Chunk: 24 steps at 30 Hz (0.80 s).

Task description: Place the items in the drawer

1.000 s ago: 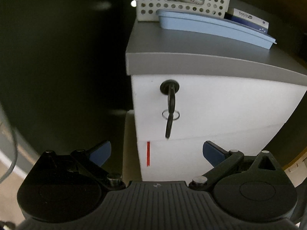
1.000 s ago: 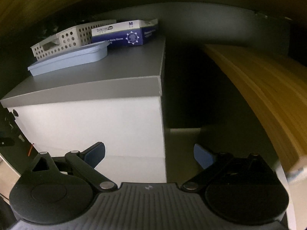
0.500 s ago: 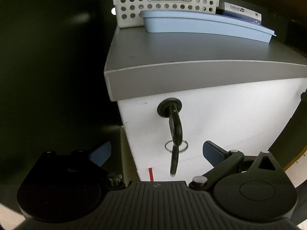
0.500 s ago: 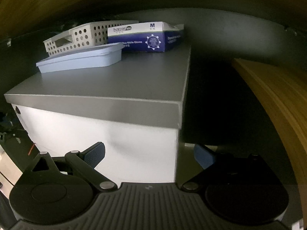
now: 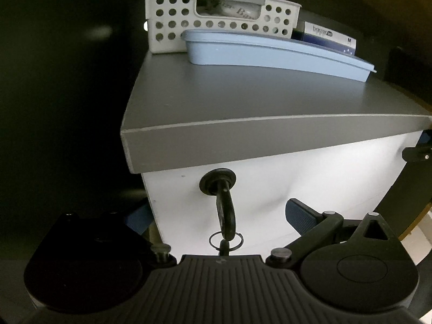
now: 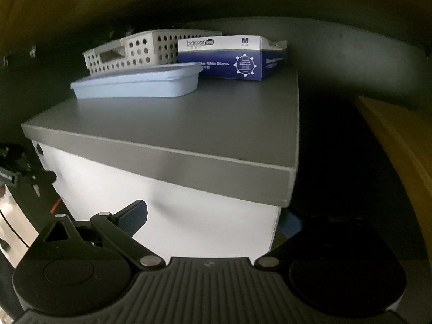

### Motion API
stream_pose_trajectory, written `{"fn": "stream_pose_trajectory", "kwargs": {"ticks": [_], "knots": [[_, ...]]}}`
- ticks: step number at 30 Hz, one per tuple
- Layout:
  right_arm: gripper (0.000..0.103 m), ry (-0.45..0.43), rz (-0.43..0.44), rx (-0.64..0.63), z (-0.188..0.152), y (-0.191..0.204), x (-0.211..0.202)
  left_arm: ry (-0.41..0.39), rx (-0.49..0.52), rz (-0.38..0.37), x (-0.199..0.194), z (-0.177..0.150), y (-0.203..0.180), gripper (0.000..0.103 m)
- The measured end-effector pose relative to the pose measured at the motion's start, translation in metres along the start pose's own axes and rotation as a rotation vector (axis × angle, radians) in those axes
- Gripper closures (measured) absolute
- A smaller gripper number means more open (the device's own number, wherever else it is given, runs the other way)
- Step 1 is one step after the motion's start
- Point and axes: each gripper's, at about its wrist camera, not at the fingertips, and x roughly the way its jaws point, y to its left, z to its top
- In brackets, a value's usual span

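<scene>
Both your left hand-held gripper (image 5: 216, 217) and right hand-held gripper (image 6: 213, 220) are spread open and empty, straddling the cabinet's (image 5: 324, 172) front corners. The key (image 5: 225, 213) dangles just ahead of the left one, so closing could snag it, or the still-shut drawer front (image 6: 189, 216) could slip your pinch

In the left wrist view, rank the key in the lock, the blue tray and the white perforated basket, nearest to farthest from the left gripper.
From the left gripper:
1. Key, hanging from the lock on the white front, between the fingers.
2. Blue tray, on the grey top.
3. White perforated basket, behind the tray, at the back.
</scene>
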Motion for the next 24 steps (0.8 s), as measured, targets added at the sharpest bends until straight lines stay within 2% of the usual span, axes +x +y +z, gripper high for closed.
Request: {"fn": "stream_pose_trajectory", "kwargs": {"ticks": [14, 24], "knots": [[0.000, -0.016, -0.010, 0.078, 0.000, -0.001, -0.004, -0.030, -0.054, -0.001, -0.011, -0.005, 0.002, 0.000], [0.000, 0.001, 0.009, 0.062, -0.001, -0.001, -0.013, -0.035, -0.074, 0.002, -0.014, -0.006, 0.003, 0.001]]}}
